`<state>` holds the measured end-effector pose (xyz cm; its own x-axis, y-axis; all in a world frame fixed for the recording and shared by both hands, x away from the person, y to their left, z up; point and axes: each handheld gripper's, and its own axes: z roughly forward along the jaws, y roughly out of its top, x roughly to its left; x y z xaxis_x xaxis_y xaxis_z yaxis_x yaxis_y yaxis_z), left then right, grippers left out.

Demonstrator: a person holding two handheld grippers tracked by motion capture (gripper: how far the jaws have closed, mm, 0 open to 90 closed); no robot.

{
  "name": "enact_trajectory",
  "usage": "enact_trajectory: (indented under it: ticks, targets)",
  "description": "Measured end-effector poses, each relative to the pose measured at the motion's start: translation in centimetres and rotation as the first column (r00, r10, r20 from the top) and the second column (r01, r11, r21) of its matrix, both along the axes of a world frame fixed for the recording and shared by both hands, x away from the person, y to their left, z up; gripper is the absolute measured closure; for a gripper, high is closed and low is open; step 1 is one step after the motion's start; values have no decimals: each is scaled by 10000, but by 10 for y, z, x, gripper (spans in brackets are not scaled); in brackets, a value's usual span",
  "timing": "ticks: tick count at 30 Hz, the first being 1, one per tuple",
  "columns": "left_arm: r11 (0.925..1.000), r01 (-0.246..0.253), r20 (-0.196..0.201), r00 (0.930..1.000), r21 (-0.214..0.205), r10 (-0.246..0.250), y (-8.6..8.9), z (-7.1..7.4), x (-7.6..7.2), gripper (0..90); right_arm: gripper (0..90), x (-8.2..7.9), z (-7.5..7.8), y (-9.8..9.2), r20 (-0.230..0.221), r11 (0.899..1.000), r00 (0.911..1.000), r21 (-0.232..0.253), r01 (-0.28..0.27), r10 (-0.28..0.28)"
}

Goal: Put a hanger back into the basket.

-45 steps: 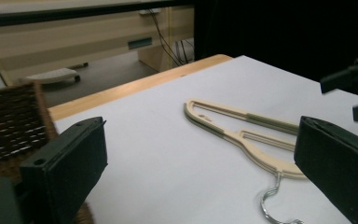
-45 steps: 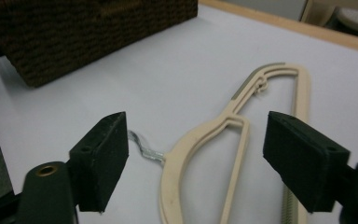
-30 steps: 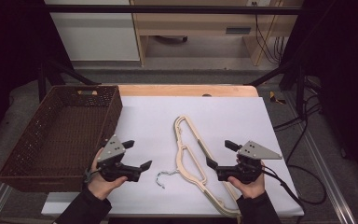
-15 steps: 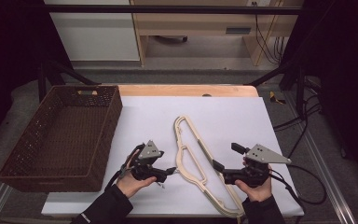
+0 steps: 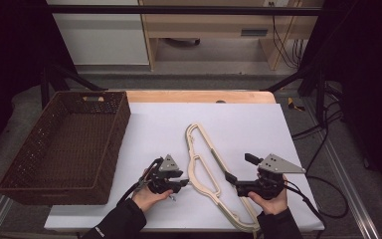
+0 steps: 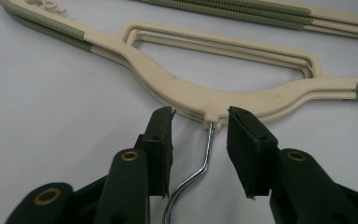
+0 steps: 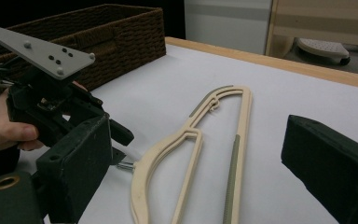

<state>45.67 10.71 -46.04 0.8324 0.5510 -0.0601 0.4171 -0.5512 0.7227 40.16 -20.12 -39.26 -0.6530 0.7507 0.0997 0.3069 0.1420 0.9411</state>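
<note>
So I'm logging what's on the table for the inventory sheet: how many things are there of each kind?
Clothes hangers: 1 (cream, metal hook; it could be more than one stacked, I cannot tell)
Wicker baskets: 1 (dark brown)
Handheld grippers: 2, the left gripper and the right gripper
Total: 4

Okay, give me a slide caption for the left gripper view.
Left gripper closing, its jaws either side of the metal hook of a cream hanger, pads not yet touching it.
</note>
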Motion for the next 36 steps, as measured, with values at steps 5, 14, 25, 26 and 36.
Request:
enact_trajectory:
  ticks: [5,14,25,26,36]
  targets:
    - [9999,86,-128,9999,132,-84,-1,-3,2,702,91,0,-1,0,-50,10000,10000,-2,-14,14]
    - [9996,156,-449,9989,216,-146,-6,-10,4,777,91,1,-2,1,-85,10000,10000,-35,0,-1]
    - [9994,292,-733,9969,178,-278,-6,-10,5,853,91,2,-2,1,-120,10000,9999,-38,-30,29]
    - [9996,264,-724,9970,89,-257,-6,-9,5,859,90,2,-3,1,-123,10000,9999,-58,-38,37]
    - [9977,644,-563,9964,190,-632,-6,-2,2,883,92,3,-7,6,-259,9998,9996,-129,-140,137]
